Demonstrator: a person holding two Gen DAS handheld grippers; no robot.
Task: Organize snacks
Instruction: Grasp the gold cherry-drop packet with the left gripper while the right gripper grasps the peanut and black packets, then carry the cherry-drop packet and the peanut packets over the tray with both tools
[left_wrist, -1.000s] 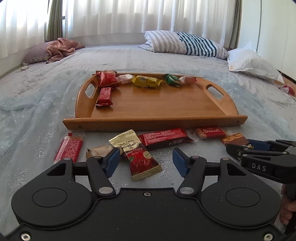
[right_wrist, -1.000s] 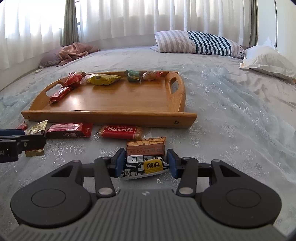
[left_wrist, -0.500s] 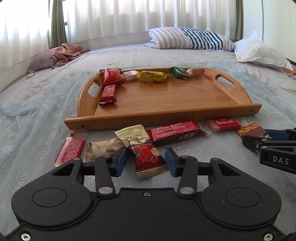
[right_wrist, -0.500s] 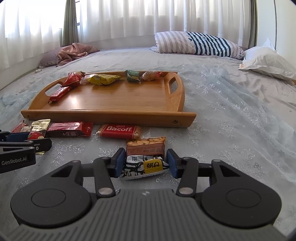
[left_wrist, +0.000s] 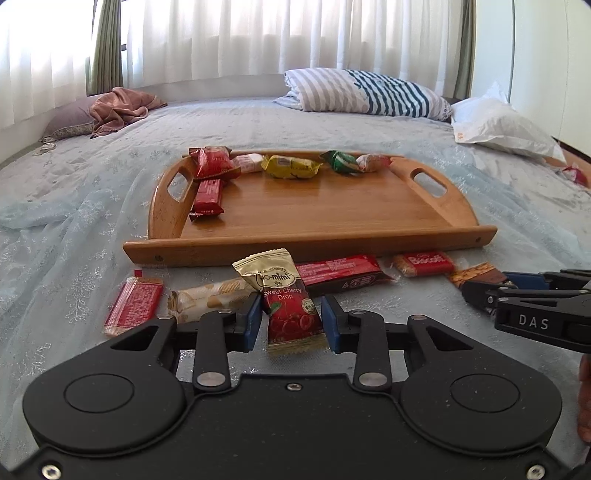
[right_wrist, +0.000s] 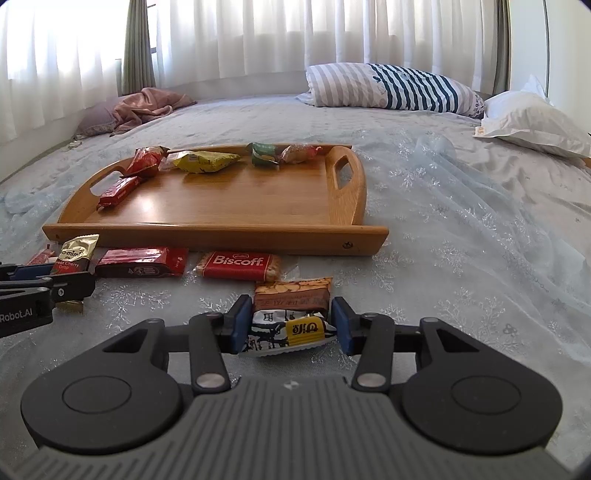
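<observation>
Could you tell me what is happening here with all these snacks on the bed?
A person is gathering snacks onto the wooden tray, which already holds six. The left gripper has just been closing on the cherry drop packet, pads at its edges. The right gripper is shut on a white and yellow packet. Several snacks, including the Biscoff pack, lie on the bedspread.

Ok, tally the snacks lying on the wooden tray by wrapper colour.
On the tray:
Red: 2, the red packet and the red bar
Yellow: 1, the yellow packet
Green: 1, the green packet
Pale pink: 1, the pale packet
Orange-brown: 1, the orange-brown packet
Total: 6
</observation>
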